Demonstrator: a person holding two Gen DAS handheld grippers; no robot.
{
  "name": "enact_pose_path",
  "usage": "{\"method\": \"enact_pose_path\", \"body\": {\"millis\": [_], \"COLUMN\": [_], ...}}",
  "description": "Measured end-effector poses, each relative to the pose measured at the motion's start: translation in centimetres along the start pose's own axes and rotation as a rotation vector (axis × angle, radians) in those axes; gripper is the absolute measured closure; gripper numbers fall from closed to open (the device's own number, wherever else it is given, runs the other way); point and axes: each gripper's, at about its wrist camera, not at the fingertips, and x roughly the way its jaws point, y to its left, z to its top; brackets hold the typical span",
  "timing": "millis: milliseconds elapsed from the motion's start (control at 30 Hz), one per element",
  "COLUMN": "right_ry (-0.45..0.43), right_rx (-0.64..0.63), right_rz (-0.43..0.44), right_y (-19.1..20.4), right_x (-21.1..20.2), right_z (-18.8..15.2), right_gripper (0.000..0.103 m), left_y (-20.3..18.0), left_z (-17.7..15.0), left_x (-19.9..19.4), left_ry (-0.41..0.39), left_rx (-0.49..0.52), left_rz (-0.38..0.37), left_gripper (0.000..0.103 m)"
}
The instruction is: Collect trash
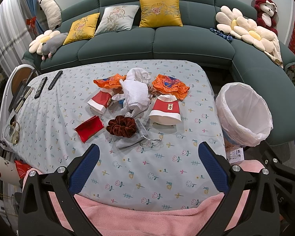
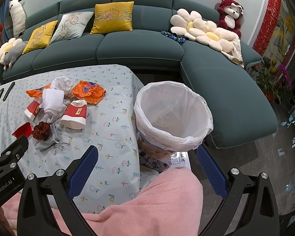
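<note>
Both cameras sit low at the near edge of the table (image 1: pixel 127 177), looking forward and slightly down between their own gripper fingers toward the sofa (image 1: pixel 167 43) at 12 o'clock. The left wrist view faces the pile of litter (image 1: pixel 135 96) straight ahead, with the bin (image 1: pixel 243 114) at 3 o'clock. The right wrist view sits further right, close above the bin (image 2: pixel 173 116), the litter (image 2: pixel 55 102) at 10 o'clock. Both share table, litter, bin and sofa.

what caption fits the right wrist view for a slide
Open right gripper faces a white-lined trash bin beside the floral-cloth table strewn with orange wrappers.
</note>
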Motion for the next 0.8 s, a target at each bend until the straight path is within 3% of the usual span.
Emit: {"method": "enact_pose_path", "body": {"millis": [800], "right_ry": [-0.003], "right_rx": [0.001], "right_rz": [-0.036], "right_y": [-0.7], "right_x": [-0.4], "right_z": [-1.0], "right_gripper": [0.007], "left_y": [-0.1], "left_z": [0.0], "left_x": [0.0], "left_ry": [-0.002], "left_rx": [0.002], "left_rz": [-0.002], "left_gripper": [0.007]}}
